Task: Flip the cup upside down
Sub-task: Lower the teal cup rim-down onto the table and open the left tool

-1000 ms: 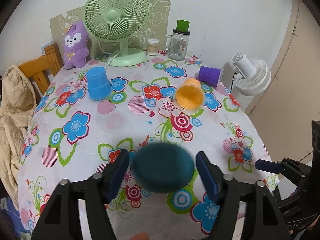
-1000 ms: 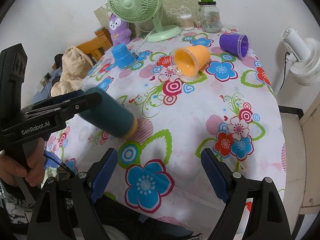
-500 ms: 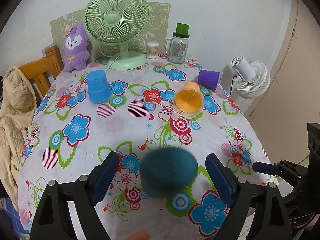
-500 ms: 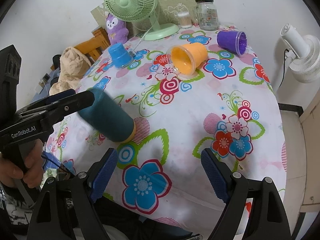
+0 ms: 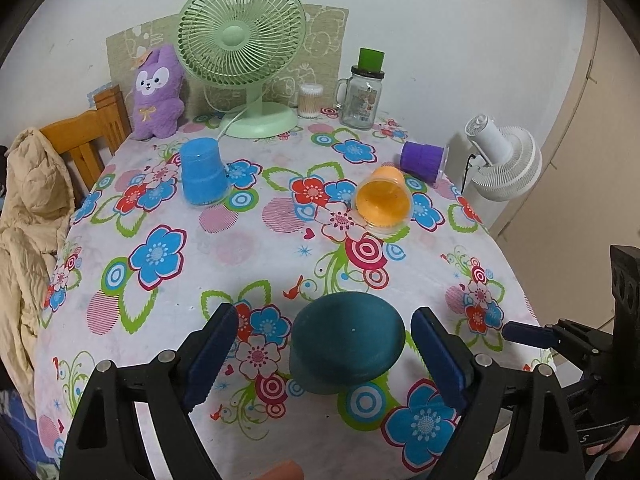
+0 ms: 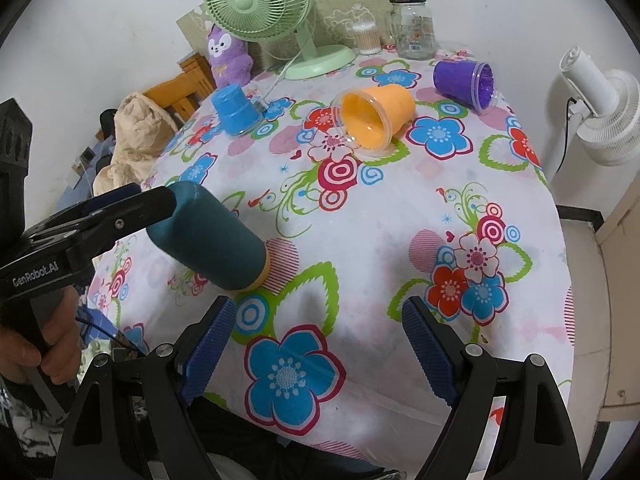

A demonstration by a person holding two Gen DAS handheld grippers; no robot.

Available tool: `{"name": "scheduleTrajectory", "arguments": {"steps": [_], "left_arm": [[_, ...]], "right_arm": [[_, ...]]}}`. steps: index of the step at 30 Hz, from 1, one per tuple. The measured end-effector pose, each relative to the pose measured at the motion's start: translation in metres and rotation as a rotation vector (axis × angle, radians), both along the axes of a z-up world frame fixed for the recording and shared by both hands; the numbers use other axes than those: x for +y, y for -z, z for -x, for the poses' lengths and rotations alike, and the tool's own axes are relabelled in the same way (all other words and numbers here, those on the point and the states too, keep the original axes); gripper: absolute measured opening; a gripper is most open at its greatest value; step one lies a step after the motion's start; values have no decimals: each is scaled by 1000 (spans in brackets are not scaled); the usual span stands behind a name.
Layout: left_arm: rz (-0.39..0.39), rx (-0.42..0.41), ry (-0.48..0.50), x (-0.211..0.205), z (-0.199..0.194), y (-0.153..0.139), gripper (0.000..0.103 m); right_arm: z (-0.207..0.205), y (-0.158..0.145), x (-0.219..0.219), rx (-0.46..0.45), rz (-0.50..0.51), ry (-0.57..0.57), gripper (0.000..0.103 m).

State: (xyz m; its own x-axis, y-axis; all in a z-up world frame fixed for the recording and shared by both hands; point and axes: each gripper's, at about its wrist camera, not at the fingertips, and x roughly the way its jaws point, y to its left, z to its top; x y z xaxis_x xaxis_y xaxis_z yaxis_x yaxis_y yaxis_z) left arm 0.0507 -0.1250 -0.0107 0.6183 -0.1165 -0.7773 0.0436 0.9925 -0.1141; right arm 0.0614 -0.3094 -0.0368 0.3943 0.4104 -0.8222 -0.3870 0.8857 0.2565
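A dark teal cup (image 5: pixel 346 342) with an orange rim stands mouth-down and tilted on the flowered tablecloth (image 5: pixel 240 256); it also shows in the right wrist view (image 6: pixel 212 240). My left gripper (image 5: pixel 324 354) is open, its fingers on either side of the cup and apart from it. My right gripper (image 6: pixel 316 344) is open and empty over the table's near edge. An orange cup (image 5: pixel 383 204) and a purple cup (image 5: pixel 424 160) lie on their sides. A blue cup (image 5: pixel 202 176) stands upside down.
A green fan (image 5: pixel 242 48), a purple plush toy (image 5: pixel 158 94), a cotton swab jar (image 5: pixel 310 100) and a glass jar (image 5: pixel 362 94) line the back. A white fan (image 5: pixel 504 160) stands off the table's right. A chair with a beige jacket (image 5: pixel 28 216) is at left.
My left gripper opened wider and drew back from the teal cup, which now rests mouth-down and tilted on the cloth. The right gripper has barely moved.
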Motion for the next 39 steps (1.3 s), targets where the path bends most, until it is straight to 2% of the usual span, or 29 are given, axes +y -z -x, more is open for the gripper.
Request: {"name": "scheduleTrajectory", "arguments": {"steps": [9,19,29,35,39], "left_arm": [[17,-15,5,4,3,-6,90],[18,-83,-7,10,8,-26,91],[36,-194,-17,22,22,-55,95],[20,-264,-17,23,37,-68,98],[19,-289,-28,27,42,-74,98]], "right_arm": [[-1,-7,7,-10,32,19,87],[-4,-42,14,-98,55,89,87],[13,-86,28,-263,88,119,88],[28,-110,38,-370,87,124,99],[35,-119,42,-421,105,136,101]]}}
